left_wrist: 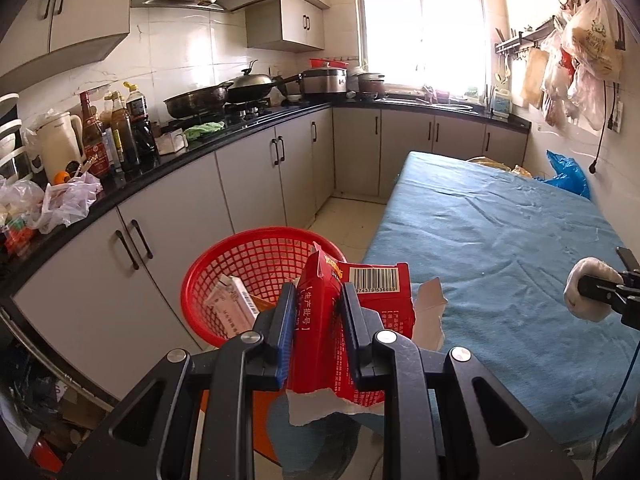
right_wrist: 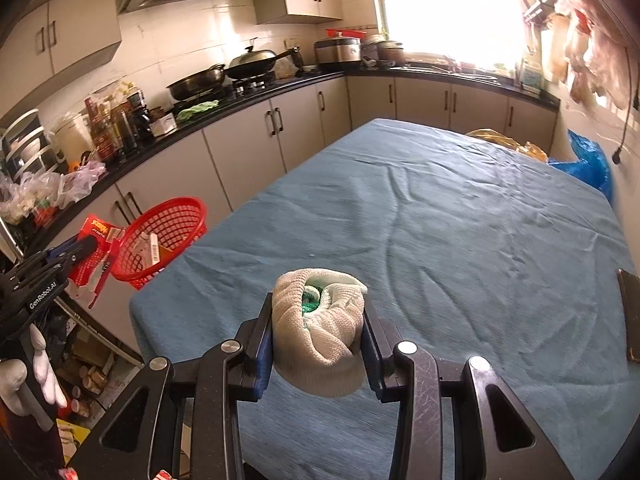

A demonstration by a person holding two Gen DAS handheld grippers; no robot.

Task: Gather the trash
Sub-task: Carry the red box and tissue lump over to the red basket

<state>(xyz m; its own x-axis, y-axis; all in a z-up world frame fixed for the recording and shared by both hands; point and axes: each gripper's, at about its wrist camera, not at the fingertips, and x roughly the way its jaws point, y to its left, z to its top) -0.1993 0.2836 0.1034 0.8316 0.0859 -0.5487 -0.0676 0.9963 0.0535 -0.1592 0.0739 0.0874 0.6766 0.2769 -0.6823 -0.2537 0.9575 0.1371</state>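
My left gripper [left_wrist: 316,300] is shut on a torn red carton [left_wrist: 372,300] with a barcode, held in the air just in front of the red mesh basket [left_wrist: 224,264]. The basket holds a white box [left_wrist: 234,300] and other scraps. In the right wrist view the left gripper [right_wrist: 86,246] holds the red carton [right_wrist: 96,232] beside the basket [right_wrist: 176,216], off the table's left edge. My right gripper [right_wrist: 318,312] is shut on a rolled white glove [right_wrist: 324,336] with green inside, above the blue-covered table [right_wrist: 440,220]. The right gripper also shows in the left wrist view [left_wrist: 600,288].
The basket stands between the grey counter cabinets [left_wrist: 168,220] and the table [left_wrist: 500,240]. The counter holds bottles [left_wrist: 120,128], pans [left_wrist: 224,96] and plastic bags [left_wrist: 60,200]. A dark flat object [right_wrist: 632,316] lies at the table's right edge. A blue bag [right_wrist: 588,160] sits beyond it.
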